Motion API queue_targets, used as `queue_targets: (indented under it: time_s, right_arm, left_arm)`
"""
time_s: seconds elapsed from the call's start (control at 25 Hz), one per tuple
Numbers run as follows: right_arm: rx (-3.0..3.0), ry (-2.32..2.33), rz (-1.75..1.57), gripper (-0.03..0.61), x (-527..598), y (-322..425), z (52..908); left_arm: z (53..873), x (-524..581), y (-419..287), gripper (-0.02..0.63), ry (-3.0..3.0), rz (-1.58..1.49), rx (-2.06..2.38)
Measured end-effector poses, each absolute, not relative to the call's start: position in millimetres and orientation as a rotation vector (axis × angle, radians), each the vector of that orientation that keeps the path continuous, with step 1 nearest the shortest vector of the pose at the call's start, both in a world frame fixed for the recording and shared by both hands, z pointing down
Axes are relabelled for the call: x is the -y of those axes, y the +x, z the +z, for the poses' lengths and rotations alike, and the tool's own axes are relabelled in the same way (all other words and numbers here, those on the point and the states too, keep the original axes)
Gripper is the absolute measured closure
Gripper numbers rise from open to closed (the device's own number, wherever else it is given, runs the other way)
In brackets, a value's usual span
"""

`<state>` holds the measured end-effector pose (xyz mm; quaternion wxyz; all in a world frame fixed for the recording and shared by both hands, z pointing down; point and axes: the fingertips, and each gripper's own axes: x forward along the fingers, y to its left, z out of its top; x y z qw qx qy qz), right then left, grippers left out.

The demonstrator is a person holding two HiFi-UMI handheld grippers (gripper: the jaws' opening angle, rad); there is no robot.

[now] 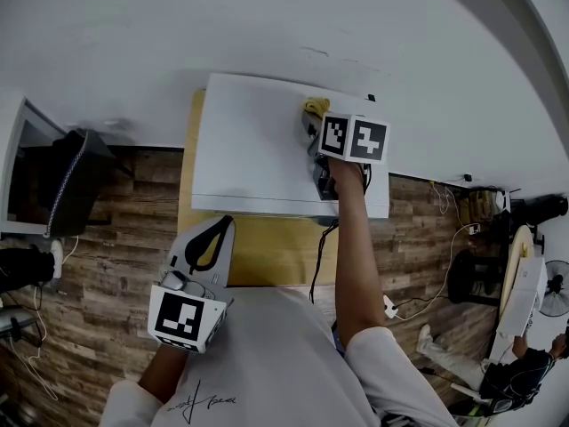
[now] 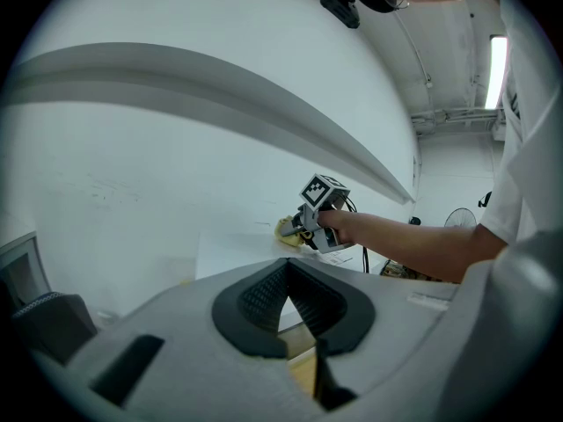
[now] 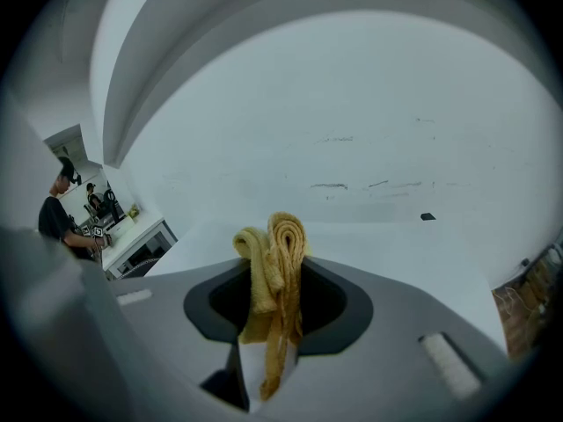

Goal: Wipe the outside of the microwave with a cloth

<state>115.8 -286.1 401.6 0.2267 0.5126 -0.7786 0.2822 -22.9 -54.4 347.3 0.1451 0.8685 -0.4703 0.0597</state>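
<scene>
The white microwave (image 1: 253,149) stands on a yellow table (image 1: 267,252) against the wall. A folded yellow cloth (image 1: 316,107) rests on the microwave's top near its back right, with my right gripper (image 1: 313,121) shut on it. In the right gripper view the cloth (image 3: 274,266) stands bunched between the jaws, over the white top (image 3: 396,249). My left gripper (image 1: 220,228) is held low in front of the table, shut with nothing in it. From the left gripper view (image 2: 286,290) I see the right gripper (image 2: 310,225), the cloth (image 2: 288,228) and the microwave top (image 2: 233,253).
A black cable (image 1: 317,256) runs down from the right gripper over the table's front. A dark chair and a monitor (image 1: 67,181) stand at the left on the wood floor. A power strip (image 1: 388,308) and a fan (image 1: 556,292) lie at the right. A person (image 3: 63,209) stands far off.
</scene>
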Motion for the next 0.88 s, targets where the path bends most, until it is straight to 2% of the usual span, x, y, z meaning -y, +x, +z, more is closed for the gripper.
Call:
queue_targets:
  time_s: [0.88]
  right_arm:
    - [2.228,1.273,0.753,0.456,285.9,37.8,403.7]
  left_arm:
    - [345.9,58.0,-40.7,0.623,2.458,0.136,1.421]
